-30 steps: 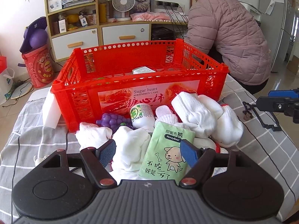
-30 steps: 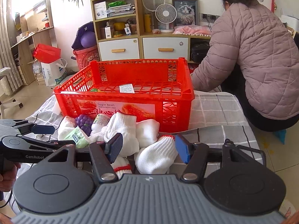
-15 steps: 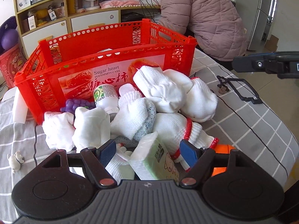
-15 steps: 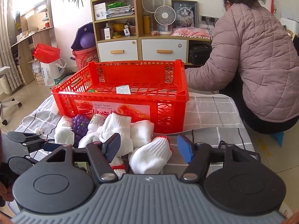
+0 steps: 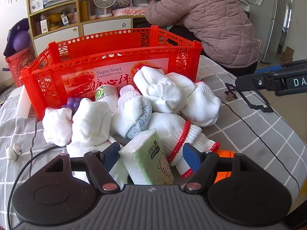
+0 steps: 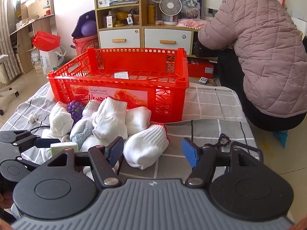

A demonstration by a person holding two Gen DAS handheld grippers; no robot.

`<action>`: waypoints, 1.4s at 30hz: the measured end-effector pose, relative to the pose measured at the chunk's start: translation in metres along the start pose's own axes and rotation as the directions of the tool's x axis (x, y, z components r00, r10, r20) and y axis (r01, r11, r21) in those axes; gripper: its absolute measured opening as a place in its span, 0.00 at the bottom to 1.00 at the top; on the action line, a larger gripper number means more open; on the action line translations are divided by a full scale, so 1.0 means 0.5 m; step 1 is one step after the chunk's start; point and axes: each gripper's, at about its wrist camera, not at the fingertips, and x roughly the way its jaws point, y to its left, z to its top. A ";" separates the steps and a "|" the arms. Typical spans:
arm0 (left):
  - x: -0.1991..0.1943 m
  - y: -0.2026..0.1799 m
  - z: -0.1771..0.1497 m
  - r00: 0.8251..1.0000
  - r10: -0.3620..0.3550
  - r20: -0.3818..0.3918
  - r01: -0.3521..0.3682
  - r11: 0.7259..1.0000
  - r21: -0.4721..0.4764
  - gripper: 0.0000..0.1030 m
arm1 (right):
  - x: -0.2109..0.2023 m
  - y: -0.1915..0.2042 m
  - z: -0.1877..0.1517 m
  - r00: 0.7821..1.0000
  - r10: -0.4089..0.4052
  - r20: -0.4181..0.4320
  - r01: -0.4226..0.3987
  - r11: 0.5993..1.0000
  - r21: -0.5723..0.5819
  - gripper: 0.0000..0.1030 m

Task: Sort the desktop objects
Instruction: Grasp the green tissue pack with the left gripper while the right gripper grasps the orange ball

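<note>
Green tissue pack: soft rectangular packet, pale green face with cartoon dog and printed characters, white sides; tilted on edge at near end of pile, between the fingers of left gripper. Left jaws spread wide, released; left blue pad close beside the pack, contact uncertain in this view; right pad apart from it, against a red-trimmed glove cuff. Same pack seen end-on in right wrist view.

Surrounding pile: white knit gloves, rolled and bundled, several with red cuff trim, heaped on and behind the pack; one grey-blue mesh piece among them. White bottle with green label and purple toy grapes wedged behind gloves, against crate front. Orange object partly hidden under right finger of left gripper; identity unclear.

Red plastic crate: perforated walls, printed "Sugar heart persimmon cake" panel on front, directly behind pile; small white paper slip on its floor.

Right gripper: jaws parted, holding nothing, hovering over one white glove with red trim at right edge of pile.

Grey checked tablecloth under everything. Black cable trailing across right side; small white figurine at left. White foam block beside crate's left end.

Background: person in pink quilted jacket, bent toward shelving unit with fans and framed cat picture.
</note>
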 end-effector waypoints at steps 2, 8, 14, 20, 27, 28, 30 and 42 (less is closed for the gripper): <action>0.006 -0.001 -0.001 1.000 -0.007 -0.009 0.007 1.000 0.003 0.32 | 0.004 0.001 -0.009 1.000 -0.002 -0.016 0.002 1.000 -0.016 0.64; 0.006 0.010 -0.003 0.999 -0.043 -0.006 0.043 0.999 -0.015 0.27 | 0.016 0.019 -0.033 0.998 0.016 -0.060 -0.020 0.997 -0.068 0.64; -0.004 0.018 0.003 0.999 -0.037 -0.004 0.037 0.999 -0.021 0.25 | 0.029 0.062 -0.077 0.987 0.087 -0.137 -0.108 0.982 -0.152 0.64; -0.013 0.021 0.005 0.999 -0.034 0.002 0.034 0.999 -0.013 0.25 | 0.046 0.119 -0.128 0.974 0.108 -0.198 -0.161 0.949 -0.272 0.64; -0.016 0.021 0.008 0.999 -0.036 0.002 0.036 0.999 -0.004 0.25 | 0.068 0.132 -0.145 0.964 0.116 -0.239 -0.187 0.935 -0.300 0.56; -0.016 0.022 0.008 0.999 -0.036 0.002 0.036 0.999 -0.005 0.25 | 0.069 0.132 -0.146 0.965 0.117 -0.233 -0.186 0.936 -0.300 0.56; -0.015 0.022 0.009 0.999 -0.038 0.000 0.038 0.999 -0.008 0.25 | 0.072 0.132 -0.145 0.965 0.121 -0.231 -0.188 0.937 -0.295 0.56; -0.024 0.021 0.017 1.000 -0.024 0.012 0.024 1.000 -0.013 0.25 | 0.063 0.135 -0.128 0.965 0.113 -0.237 -0.180 0.942 -0.283 0.55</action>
